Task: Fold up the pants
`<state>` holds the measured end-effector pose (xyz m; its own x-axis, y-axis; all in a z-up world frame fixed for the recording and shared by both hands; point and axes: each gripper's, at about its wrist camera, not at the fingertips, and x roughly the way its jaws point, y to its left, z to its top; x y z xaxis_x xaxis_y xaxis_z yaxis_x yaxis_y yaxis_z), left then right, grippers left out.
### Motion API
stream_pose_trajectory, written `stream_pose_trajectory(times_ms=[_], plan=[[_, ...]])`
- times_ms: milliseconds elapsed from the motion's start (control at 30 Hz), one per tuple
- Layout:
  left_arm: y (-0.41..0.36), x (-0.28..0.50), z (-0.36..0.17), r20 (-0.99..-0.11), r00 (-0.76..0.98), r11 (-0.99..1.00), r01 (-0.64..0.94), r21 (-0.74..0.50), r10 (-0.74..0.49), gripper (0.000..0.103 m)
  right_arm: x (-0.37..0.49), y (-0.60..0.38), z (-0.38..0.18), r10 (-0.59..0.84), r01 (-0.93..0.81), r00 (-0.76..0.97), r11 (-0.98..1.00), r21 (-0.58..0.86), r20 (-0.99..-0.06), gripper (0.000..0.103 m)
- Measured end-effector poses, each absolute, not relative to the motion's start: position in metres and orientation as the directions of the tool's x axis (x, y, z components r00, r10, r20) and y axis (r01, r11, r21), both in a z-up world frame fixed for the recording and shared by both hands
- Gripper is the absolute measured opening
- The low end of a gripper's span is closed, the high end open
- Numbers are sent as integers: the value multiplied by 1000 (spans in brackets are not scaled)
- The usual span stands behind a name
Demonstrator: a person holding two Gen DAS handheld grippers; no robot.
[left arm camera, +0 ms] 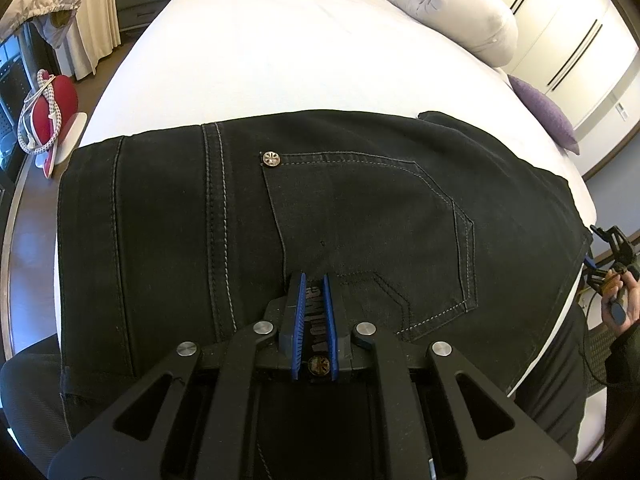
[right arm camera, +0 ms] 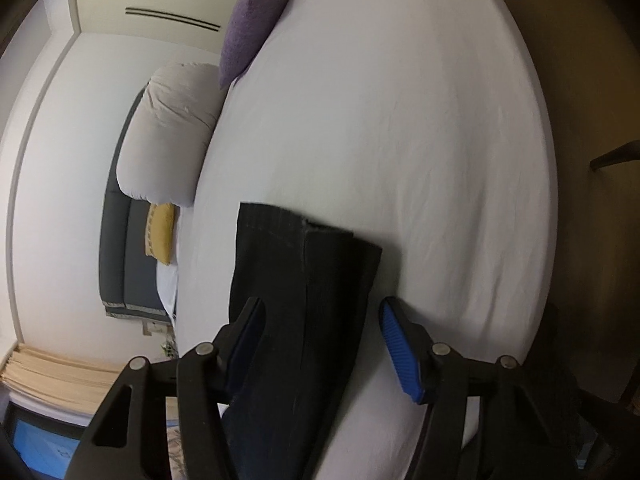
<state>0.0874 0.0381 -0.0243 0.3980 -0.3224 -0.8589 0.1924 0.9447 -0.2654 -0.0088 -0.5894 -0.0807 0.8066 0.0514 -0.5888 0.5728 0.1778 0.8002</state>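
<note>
Item: black jeans (left arm camera: 320,216), waist on white bed (left arm camera: 280,60).
My left gripper (left arm camera: 315,280) pinches the waistband at 6 o'clock; right gripper (right arm camera: 320,312) gapes around the legs; folding barely begun, I judge.

The pants (left arm camera: 320,216) lie spread on the bed (left arm camera: 280,60), directly ahead of the left gripper (left arm camera: 315,280), whose jaws pinch their near edge — a rolled duvet (left arm camera: 452,4) and a cushion (left arm camera: 544,114) sit far beyond, to the right. In the right wrist view, the pant legs (right arm camera: 296,300) run between the right gripper's (right arm camera: 320,312) spread jaws — bare sheet lies ahead.
</note>
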Motion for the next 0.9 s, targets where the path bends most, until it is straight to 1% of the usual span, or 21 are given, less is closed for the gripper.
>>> stream_pose_trajectory(times_ms=[100,167,233,333,433,500,533,567,667,800,900], plan=[[38,87,-24,-859,400,945,190,-264,-321,9,-11,-594,-79,57,543,827,178,820,-560,62],[38,87,-24,-859,400,946,189,-264,-320,9,-9,-597,-79,74,504,851,164,848,-520,50],[38,87,-25,-859,401,946,188,-264,-320,9,-9,-599,-82,88,480,865,138,866,-494,44],[38,87,-25,-859,399,946,189,-264,-320,9,-11,-602,-85,87,463,876,121,878,-474,42],[39,87,-24,-860,397,945,188,-266,-321,9,-10,-608,-95,79,422,901,66,904,-426,41],[39,86,-24,-858,399,945,186,-269,-323,9,-10,-612,-101,78,399,913,26,917,-399,33],[40,86,-25,-858,399,945,185,-269,-323,9,-10,-615,-103,79,397,914,18,917,-398,25],[40,86,-25,-858,400,945,185,-270,-323,9,-9,-616,-104,82,396,915,15,918,-396,19],[40,86,-25,-858,400,945,185,-269,-323,9,-6,-618,-103,87,398,912,41,916,-400,13],[42,86,-26,-856,400,943,185,-275,-328,9,-7,-617,-100,74,401,911,69,914,-405,11],[43,86,-26,-855,400,943,187,-276,-330,9,-5,-613,-93,57,424,900,111,899,-432,11]])
